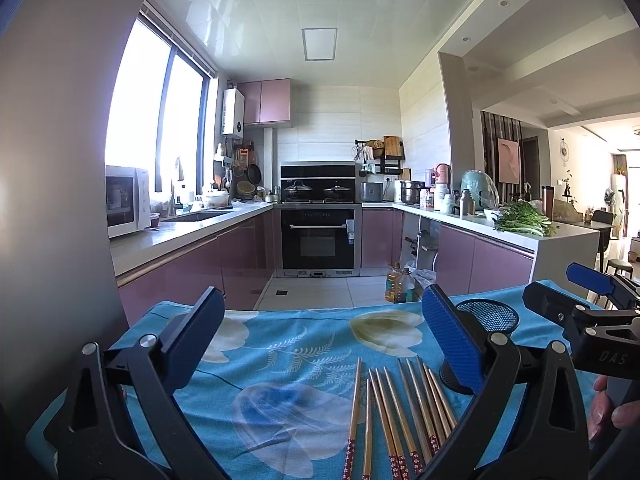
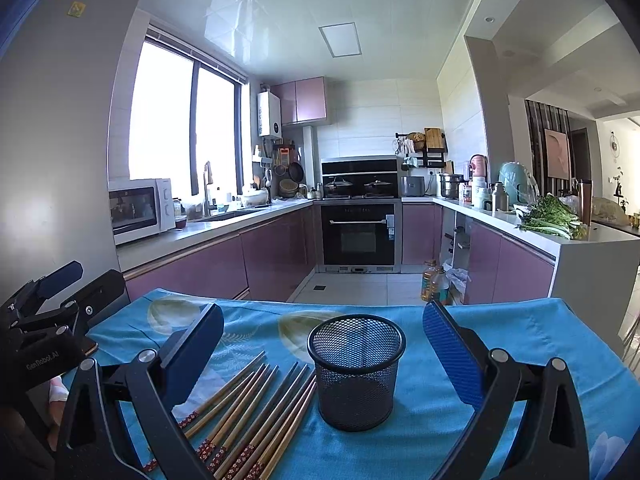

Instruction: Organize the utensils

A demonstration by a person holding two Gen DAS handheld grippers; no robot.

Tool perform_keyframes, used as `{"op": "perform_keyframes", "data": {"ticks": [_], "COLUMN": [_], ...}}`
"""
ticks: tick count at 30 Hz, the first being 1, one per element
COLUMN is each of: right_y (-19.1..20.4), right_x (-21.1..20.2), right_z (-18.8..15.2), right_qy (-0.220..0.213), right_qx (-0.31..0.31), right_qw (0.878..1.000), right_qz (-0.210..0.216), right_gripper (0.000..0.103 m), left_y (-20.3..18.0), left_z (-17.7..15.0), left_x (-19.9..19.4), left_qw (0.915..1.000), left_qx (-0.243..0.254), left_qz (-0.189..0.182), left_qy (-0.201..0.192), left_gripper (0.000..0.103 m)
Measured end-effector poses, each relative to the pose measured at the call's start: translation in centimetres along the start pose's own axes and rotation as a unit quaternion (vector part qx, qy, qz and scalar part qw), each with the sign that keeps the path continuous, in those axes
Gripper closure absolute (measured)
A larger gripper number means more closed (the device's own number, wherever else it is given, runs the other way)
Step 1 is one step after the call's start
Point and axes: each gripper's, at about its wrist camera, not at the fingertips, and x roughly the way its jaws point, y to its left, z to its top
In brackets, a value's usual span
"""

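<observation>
A bunch of wooden chopsticks (image 2: pixel 256 412) lies flat on the bench, on a blue flowery cloth (image 2: pixel 500 340). A black mesh cup (image 2: pixel 356 376) stands upright just to the right of them. The left gripper (image 1: pixel 320 340) hangs above the chopsticks with its jaws wide and holding nothing. The right gripper (image 2: pixel 324 344) hangs near the cup, jaws wide too, with nothing in them.
</observation>
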Motion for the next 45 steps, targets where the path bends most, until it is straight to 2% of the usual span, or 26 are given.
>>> {"op": "perform_keyframes", "data": {"ticks": [45], "right_y": [-0.49], "right_x": [-0.04], "right_z": [-0.54], "right_qy": [0.001], "right_qx": [0.007], "right_qw": [1.000], "right_qz": [0.006], "right_gripper": [0.006], "left_y": [-0.16], "left_z": [-0.08], "left_x": [-0.14], "left_qw": [1.0000], "left_qx": [0.001], "left_qz": [0.002], "left_qy": [-0.001], "left_gripper": [0.006]}}
